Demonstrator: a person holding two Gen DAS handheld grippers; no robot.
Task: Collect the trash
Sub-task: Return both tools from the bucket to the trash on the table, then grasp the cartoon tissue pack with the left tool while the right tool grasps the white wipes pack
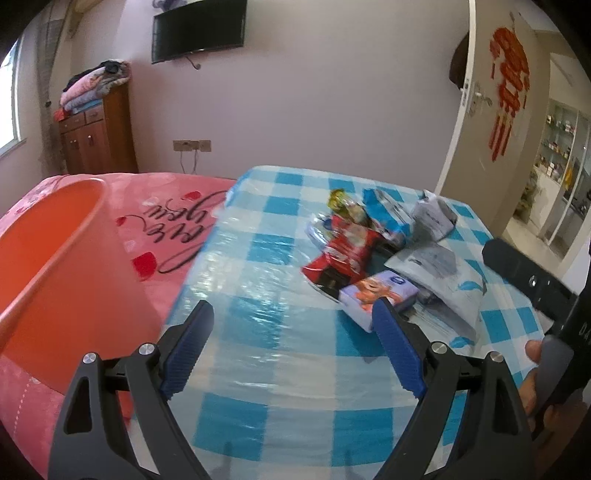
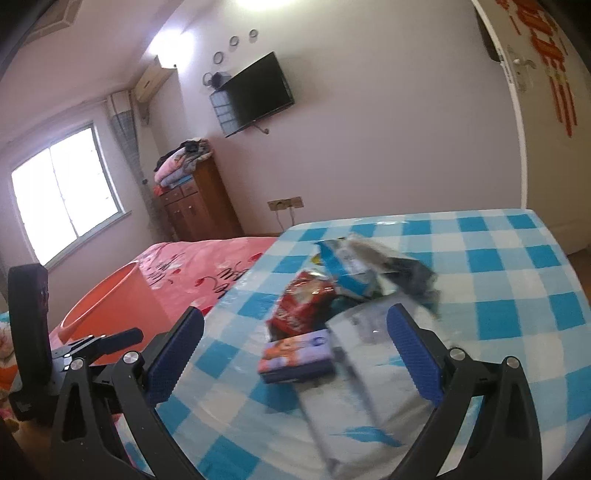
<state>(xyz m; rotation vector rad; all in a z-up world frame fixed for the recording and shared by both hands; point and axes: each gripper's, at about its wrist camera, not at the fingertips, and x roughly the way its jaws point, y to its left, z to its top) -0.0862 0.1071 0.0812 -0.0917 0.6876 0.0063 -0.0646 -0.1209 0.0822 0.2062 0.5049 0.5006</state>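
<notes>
The left hand-held gripper [image 1: 291, 325] has glossy black angular arms with triangular cut-outs, round silver screw heads at the pivots, and ribbed blue pads [image 1: 188, 349]. The right hand-held gripper [image 2: 295, 334] looks identical.

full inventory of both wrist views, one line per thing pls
orange plastic bin: 1, orange, beside the table, by the pink bedspread
blue-and-white checked tablecloth: 1, covers the table
red crumpled snack bag: 1, red, in the trash pile
small purple tissue pack: 1, purple with orange print, nearest edge of the pile
white-and-blue plastic pouch: 1, right of the tissue pack
yellow-green wrapper: 1, far end of the pile
grey crumpled packet: 1, far right of the pile
black wall TV: 1, on the wall
brown wooden cabinet: 1, by the window, folded blankets on top
left gripper: open, empty
right gripper: open, empty
</notes>
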